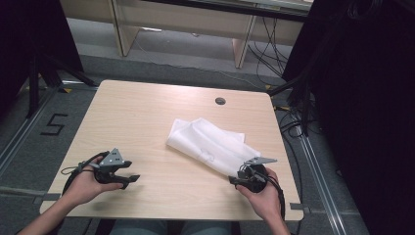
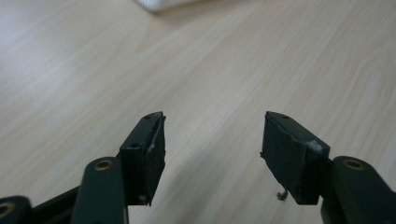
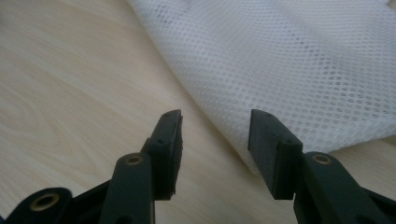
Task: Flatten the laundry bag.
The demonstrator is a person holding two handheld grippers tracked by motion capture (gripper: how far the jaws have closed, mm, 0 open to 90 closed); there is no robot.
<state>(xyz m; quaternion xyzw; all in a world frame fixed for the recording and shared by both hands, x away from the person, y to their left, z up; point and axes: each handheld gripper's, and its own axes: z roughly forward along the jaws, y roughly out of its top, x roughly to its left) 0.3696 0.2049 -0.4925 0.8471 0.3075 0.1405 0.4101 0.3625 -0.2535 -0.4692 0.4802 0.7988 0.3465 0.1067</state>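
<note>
A white mesh cloth (image 1: 210,144) lies folded on the light wooden table (image 1: 142,122), right of the middle. My right gripper (image 1: 234,180) is at the cloth's near corner, open; in the right gripper view the mesh cloth (image 3: 289,65) edge runs just ahead of my right gripper (image 3: 215,135), its right pad (image 3: 268,149) over the cloth's border. My left gripper (image 1: 133,179) rests near the table's front left, open, over bare wood. In the left gripper view, my left gripper (image 2: 212,149) holds nothing and a corner of the cloth (image 2: 161,3) shows at the top.
A round cable grommet (image 1: 220,101) sits near the table's far edge. Black curtains and tripod legs (image 1: 44,73) stand at both sides. Cables (image 1: 293,125) trail on the floor to the right. A wooden bench frame (image 1: 240,39) stands beyond the table.
</note>
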